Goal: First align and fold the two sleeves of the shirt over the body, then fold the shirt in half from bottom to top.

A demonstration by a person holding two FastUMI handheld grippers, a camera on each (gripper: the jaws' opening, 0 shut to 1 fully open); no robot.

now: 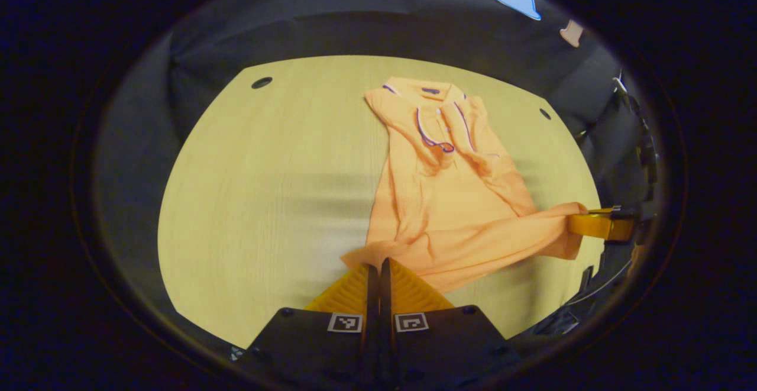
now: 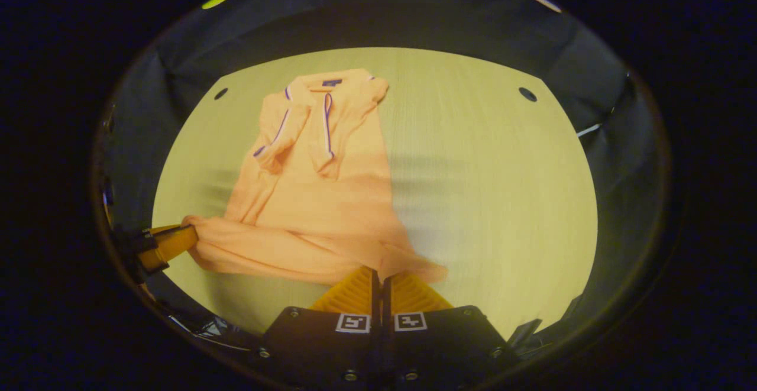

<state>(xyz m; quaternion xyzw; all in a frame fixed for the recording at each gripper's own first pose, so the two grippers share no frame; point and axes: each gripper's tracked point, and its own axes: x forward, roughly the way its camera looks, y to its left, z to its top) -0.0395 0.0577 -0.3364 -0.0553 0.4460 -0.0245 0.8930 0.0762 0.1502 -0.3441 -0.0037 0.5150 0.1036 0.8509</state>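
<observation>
An orange polo shirt (image 1: 449, 196) lies on the pale wooden table (image 1: 266, 190), collar at the far side, both sleeves folded over the chest. In the left gripper view my left gripper (image 1: 377, 264) is shut on one bottom corner of the hem, and my right gripper (image 1: 582, 225) pinches the other corner at the right. In the right gripper view the shirt (image 2: 319, 196) spreads left of centre; my right gripper (image 2: 378, 272) is shut on its near hem corner, and my left gripper (image 2: 188, 232) holds the hem at the far left. The hem is lifted and bunched between them.
The table (image 2: 497, 190) has a small dark hole near each far corner (image 1: 262, 82) (image 2: 527, 93). Black cloth walls surround the table on all sides. Bare wood lies left of the shirt in the left gripper view and right of it in the right gripper view.
</observation>
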